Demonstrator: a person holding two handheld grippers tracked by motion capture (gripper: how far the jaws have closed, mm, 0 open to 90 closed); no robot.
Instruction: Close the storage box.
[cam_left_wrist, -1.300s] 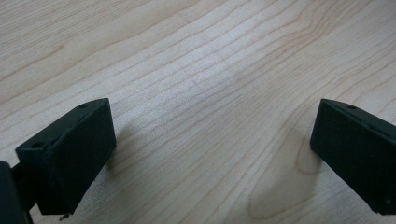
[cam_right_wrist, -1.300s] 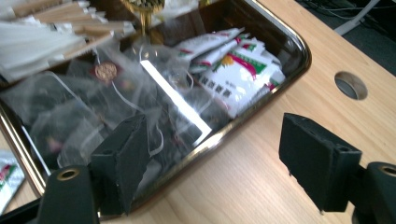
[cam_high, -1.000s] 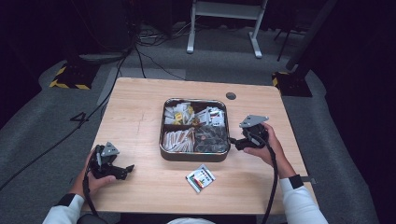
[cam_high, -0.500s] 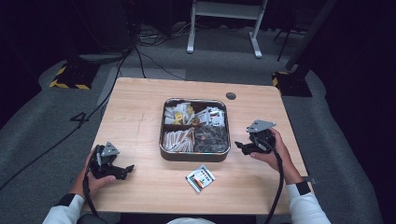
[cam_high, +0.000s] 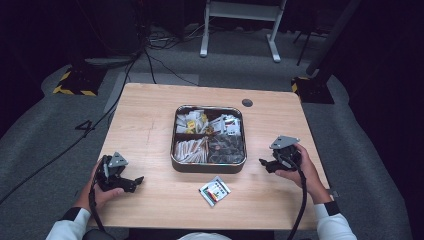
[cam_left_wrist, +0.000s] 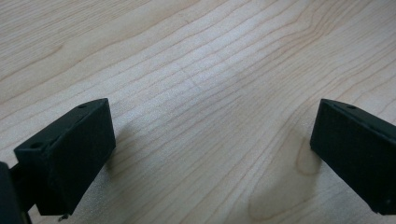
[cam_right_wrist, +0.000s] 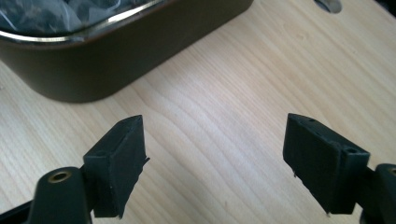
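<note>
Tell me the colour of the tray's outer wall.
Dark brown, with a shiny metal rim; the tray shows it best in the right gripper view.

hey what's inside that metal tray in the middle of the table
The metal tray has four compartments of small wrapped packets, pale at the back, dark ones front right. Anything under the top layer is covered.

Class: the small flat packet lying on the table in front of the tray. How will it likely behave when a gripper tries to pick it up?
The packet looks thin and flat, so probably light and floppy. Lying flush on the table, it may slide rather than lift.
</note>
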